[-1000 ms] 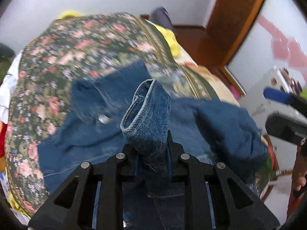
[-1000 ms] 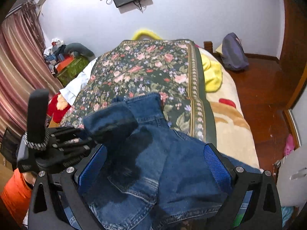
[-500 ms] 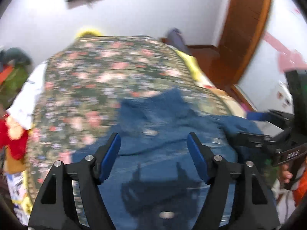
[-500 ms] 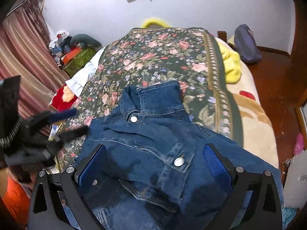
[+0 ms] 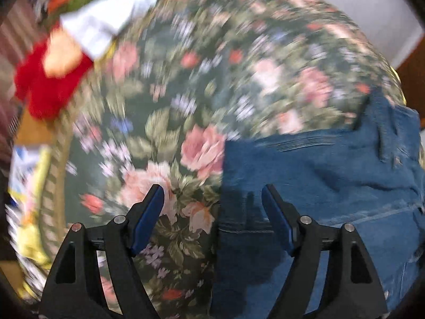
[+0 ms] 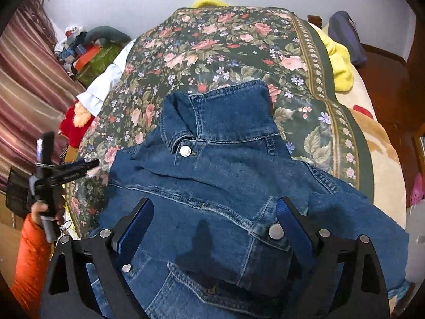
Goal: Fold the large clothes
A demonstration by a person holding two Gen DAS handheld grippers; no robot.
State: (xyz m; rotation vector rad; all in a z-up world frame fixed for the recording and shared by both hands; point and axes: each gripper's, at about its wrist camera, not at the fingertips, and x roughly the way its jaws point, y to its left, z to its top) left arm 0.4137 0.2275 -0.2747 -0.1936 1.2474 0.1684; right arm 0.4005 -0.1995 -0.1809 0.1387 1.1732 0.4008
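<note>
In the left wrist view, the picture is blurred. The left hand-held gripper [image 5: 212,207] is wide open with nothing held; its jaws have just been opening. Under it lies the edge of the jacket [image 5: 318,175], which goes to its right and is cut off by the frame. To its left is the floral bedspread [image 5: 186,85].

In the right wrist view, the right hand-held gripper [image 6: 215,220] is open above the jacket [image 6: 220,175] and grips nothing; its jaws have just closed a little. The collar lies ahead of it. The lower part of the jacket is hidden behind the gripper. Far left, a hand [image 6: 43,210] with an orange sleeve [image 6: 29,260] holds the other gripper.
</note>
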